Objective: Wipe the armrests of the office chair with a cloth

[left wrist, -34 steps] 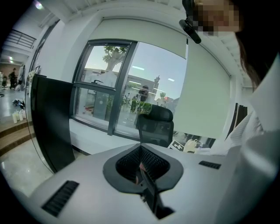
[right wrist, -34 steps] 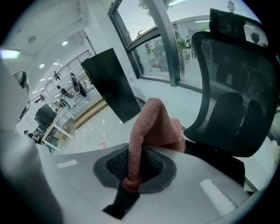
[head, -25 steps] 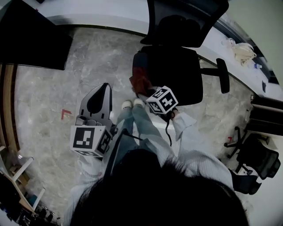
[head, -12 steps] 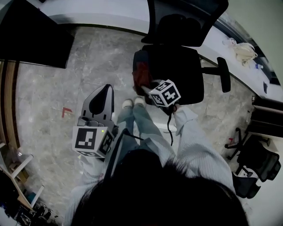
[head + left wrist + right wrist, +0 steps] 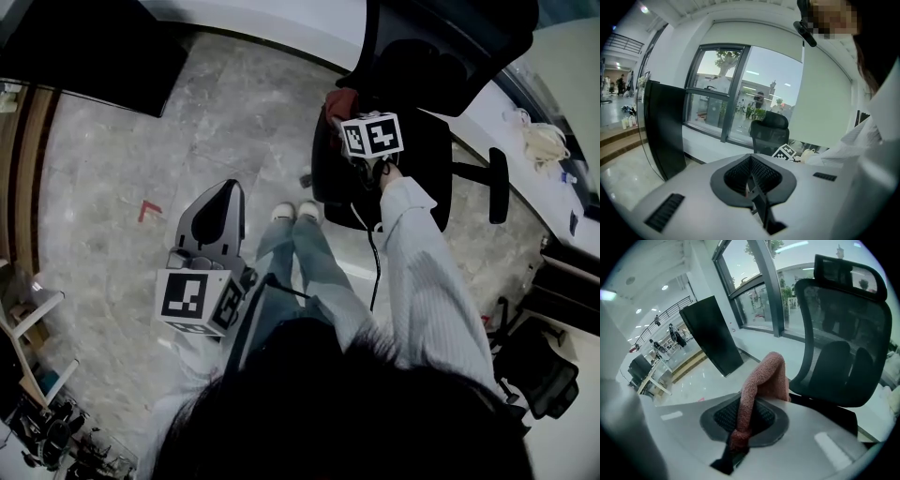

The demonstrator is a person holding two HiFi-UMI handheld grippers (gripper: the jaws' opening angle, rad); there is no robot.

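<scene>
A person stands over a black office chair [image 5: 427,141] on a grey stone floor [image 5: 103,169], a gripper in each hand. The right gripper [image 5: 740,427] is stretched out to the chair's side at the head view's left. Its jaws are clenched on a reddish-pink cloth [image 5: 764,376], which rises in a thick fold from between them and droops over toward the mesh backrest [image 5: 839,329]. From above the cloth shows as a red bunch just past the gripper's marker cube [image 5: 371,135], against the edge of the seat. Whether it touches an armrest there cannot be told. The 1 armrest in plain sight [image 5: 498,184] juts out on the far side of the chair, well apart from the cloth.

The left gripper [image 5: 751,180] hangs low beside the person's legs — jaws pressed together, nothing between them — and points toward the windows, with the chair in the distance. A pale striped sleeve [image 5: 417,272] runs out to the right gripper, and white shoes [image 5: 295,212] stand just short of the seat.
</scene>
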